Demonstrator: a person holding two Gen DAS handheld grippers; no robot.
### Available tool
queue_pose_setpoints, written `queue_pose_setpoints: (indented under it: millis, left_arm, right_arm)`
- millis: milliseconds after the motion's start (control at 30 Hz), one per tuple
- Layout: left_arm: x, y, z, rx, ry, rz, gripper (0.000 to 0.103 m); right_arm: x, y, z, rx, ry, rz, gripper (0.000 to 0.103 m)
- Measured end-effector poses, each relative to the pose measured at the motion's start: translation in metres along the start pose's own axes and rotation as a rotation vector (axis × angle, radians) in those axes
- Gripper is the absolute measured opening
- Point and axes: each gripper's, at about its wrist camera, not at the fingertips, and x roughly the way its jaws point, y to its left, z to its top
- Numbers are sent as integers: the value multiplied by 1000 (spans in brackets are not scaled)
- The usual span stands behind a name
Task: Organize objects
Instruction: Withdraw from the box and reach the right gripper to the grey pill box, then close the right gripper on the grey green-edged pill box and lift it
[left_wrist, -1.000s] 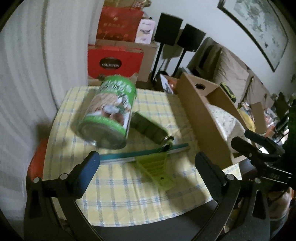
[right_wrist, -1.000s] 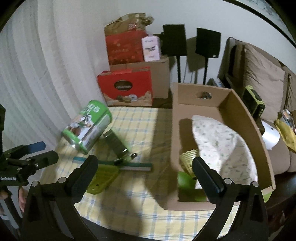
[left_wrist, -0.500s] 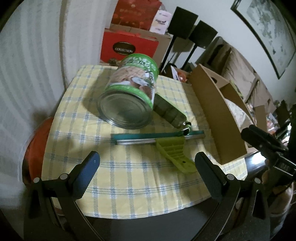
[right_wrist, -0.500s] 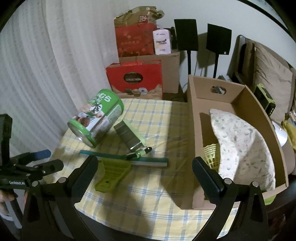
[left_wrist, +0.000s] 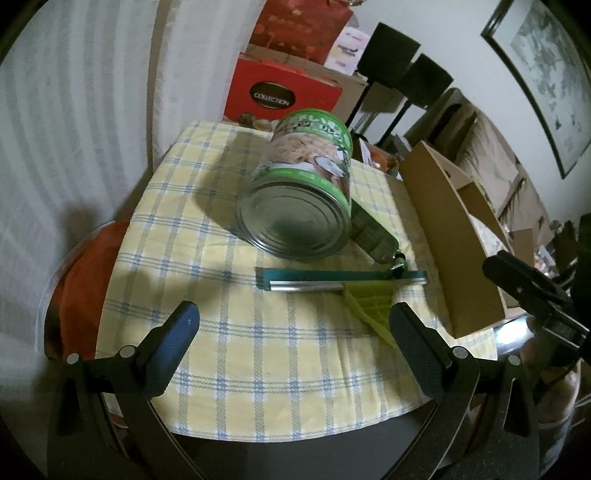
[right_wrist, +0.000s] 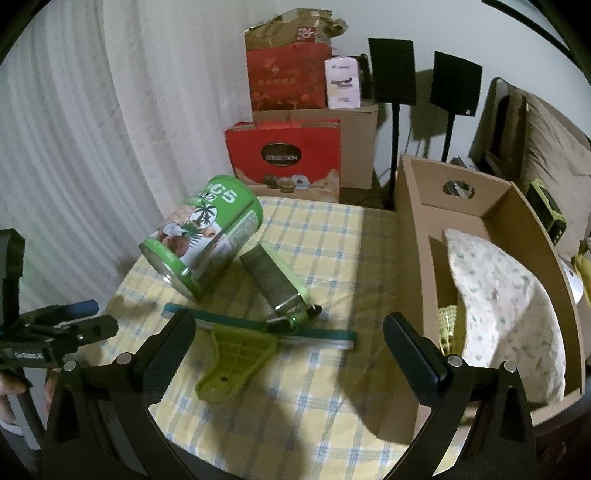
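Closer now, the left claw (left_wrist: 291, 334) has swung in low over the counter (left_wrist: 258, 354) compared with 1 second back, and the big green-labelled tin can (left_wrist: 303, 195) has grown to fill its view. Both of its fingers are spread wide with nothing between them, lined up on the can's shiny metal end. My read: it is squaring up for a grab.

Over to the right claw (right_wrist: 290, 345), also gaping wide and holding nothing, hovering at the near edge of the yellow checked tablecloth (right_wrist: 332, 236).

Just ahead of it lies the lime-green plastic squeegee with its long teal blade (right_wrist: 236, 358), flat on the cloth. Touching the blade is a flat metal grater with a green frame (right_wrist: 275, 278), and the can lies on its side right against the grater's far end, so it could roll if nudged.

Further right stands the open brown cardboard box (right_wrist: 413, 236), already holding a leaf-print white pillow (right_wrist: 506, 306) and a yellow mesh item low beside it. That looks like the destination for the 3 loose pieces.
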Motion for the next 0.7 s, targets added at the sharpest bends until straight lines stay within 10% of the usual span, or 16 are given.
queue_pose_setpoints:
  millis: [700]
  left_arm:
    - [18,7,58,-12,-31,1,103]
  right_arm:
    - [95,21,29,-130,163,-3,97]
